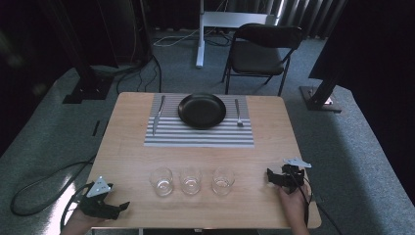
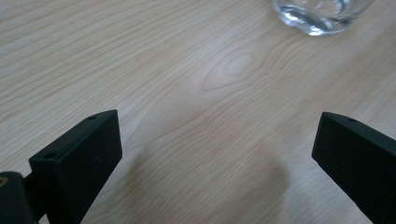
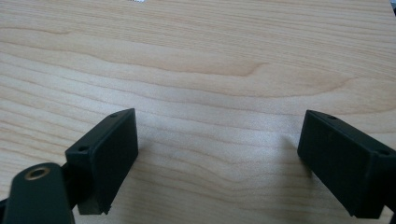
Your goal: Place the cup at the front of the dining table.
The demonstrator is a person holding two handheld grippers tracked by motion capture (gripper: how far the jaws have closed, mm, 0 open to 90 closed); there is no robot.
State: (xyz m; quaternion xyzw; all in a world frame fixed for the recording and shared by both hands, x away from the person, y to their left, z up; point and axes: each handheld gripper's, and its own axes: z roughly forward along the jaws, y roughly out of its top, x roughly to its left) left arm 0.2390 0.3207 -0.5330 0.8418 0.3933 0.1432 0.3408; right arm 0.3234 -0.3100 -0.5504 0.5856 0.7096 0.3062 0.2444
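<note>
While the left gripper (image 1: pixel 125 205) sits wide open and empty at the table's near left corner, the nearest glass (image 1: pixel 161 181) stands at its two o'clock, farther from the open, empty right gripper (image 1: pixel 268 176).

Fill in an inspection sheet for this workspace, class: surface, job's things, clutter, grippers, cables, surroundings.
Surface: wooden table, bare along the near edge.
Job's things: three empty glasses in a row, left glass, middle glass, right glass.
Clutter: striped placemat with black plate, knife to its left, fork to its right.
Grippers: left gripper open, nothing between the jaws; right gripper open, nothing between the jaws.
Cables: black cable on the floor at left.
Surroundings: black chair, grey carpet.
</note>
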